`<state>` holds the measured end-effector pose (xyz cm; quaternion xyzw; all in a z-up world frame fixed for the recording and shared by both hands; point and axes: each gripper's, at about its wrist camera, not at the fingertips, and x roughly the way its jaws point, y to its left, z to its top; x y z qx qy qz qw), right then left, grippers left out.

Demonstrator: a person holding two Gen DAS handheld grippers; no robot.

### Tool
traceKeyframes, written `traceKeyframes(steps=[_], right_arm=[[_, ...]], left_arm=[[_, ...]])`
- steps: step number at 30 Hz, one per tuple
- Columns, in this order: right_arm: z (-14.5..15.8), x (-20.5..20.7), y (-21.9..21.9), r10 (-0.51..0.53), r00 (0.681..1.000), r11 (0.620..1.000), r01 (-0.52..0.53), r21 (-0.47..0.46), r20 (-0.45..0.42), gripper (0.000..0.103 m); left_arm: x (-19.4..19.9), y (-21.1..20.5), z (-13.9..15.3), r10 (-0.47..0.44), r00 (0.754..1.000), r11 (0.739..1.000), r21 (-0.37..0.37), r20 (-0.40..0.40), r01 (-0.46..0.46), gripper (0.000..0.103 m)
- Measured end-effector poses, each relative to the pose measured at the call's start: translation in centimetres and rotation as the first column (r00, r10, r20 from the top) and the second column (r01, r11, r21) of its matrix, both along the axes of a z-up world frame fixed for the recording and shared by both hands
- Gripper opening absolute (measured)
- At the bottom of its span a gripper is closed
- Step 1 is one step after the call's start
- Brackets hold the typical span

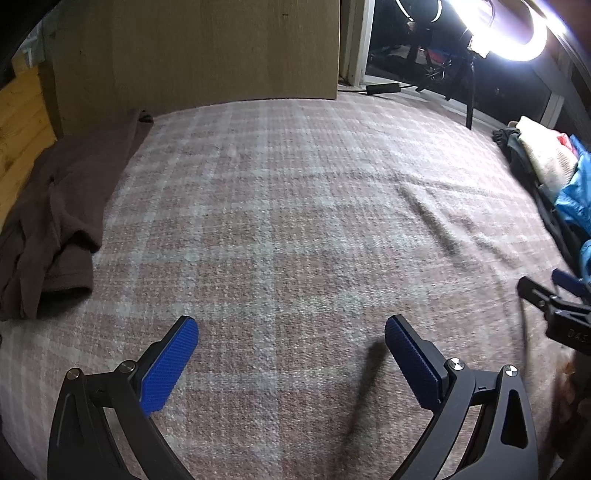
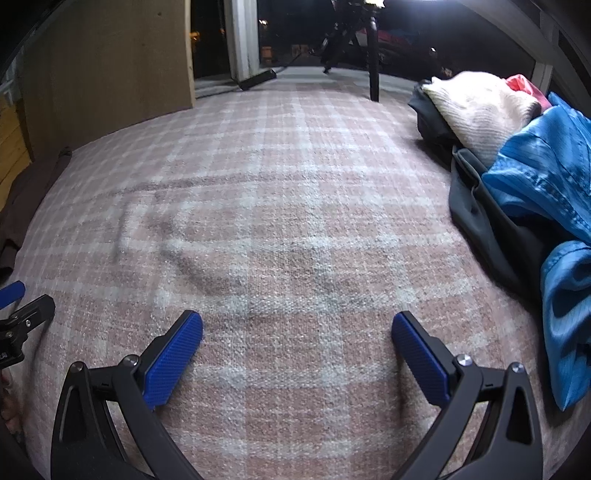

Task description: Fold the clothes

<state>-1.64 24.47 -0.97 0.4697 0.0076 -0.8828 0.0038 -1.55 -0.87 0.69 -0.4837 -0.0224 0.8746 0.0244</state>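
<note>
A brown garment (image 1: 48, 218) lies crumpled at the left edge of the plaid blanket (image 1: 295, 206), next to a wooden panel (image 1: 199, 48). The left gripper (image 1: 291, 350) and the right gripper (image 2: 297, 347) hover side by side above the bare middle of the blanket, each with its fingers spread wide and nothing between them. At the right edge, a blue jacket (image 2: 546, 192) rests on a grey garment (image 2: 491, 229), with a cream sweater (image 2: 480, 107) behind them.

Pink plaid blanket (image 1: 280, 206), wooden panel (image 1: 207, 48), bright ring light (image 1: 517, 37), dark window (image 2: 210, 33)
</note>
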Motion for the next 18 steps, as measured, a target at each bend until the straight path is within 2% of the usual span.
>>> traceKeyframes(steps=[1, 2, 4, 6, 10, 13, 18], right_arm=[[0.0, -0.1, 0.0, -0.005, 1.0, 1.0, 0.005, 0.0, 0.013, 0.103], [0.1, -0.4, 0.0, -0.005, 0.999, 1.0, 0.005, 0.0, 0.046, 0.103], [0.4, -0.7, -0.1, 0.013, 0.993, 1.0, -0.012, -0.013, 0.114, 0.103], [1.8, -0.4, 0.1, 0.01, 0.991, 1.0, -0.007, -0.022, 0.134, 0.103], [6.6, 1.3, 0.7, -0.026, 0.998, 0.996, 0.03, -0.081, 0.05, 0.103], [11.1, 3.5, 0.9, -0.046, 0.998, 0.996, 0.043, -0.074, -0.047, 0.103], [15.4, 6.0, 0.3, -0.05, 0.989, 0.998, 0.044, -0.05, -0.138, 0.103]], left_arm=[[-0.1, -0.2, 0.4, 0.004, 1.0, 1.0, 0.008, 0.009, -0.004, 0.089], [-0.1, -0.3, 1.0, 0.001, 1.0, 1.0, 0.017, 0.008, -0.001, 0.087], [0.1, -0.5, 2.7, -0.012, 1.0, 1.0, 0.022, -0.015, 0.012, 0.087], [0.7, -0.4, 4.6, -0.047, 0.998, 0.999, 0.019, -0.039, 0.048, 0.087], [2.6, -0.3, 10.0, -0.094, 0.987, 0.996, -0.005, -0.13, 0.094, 0.089], [3.9, -1.2, 13.8, -0.104, 0.976, 0.992, 0.044, -0.19, 0.114, 0.094], [5.0, -1.1, 17.0, -0.157, 0.95, 0.986, 0.012, -0.271, 0.166, 0.098]])
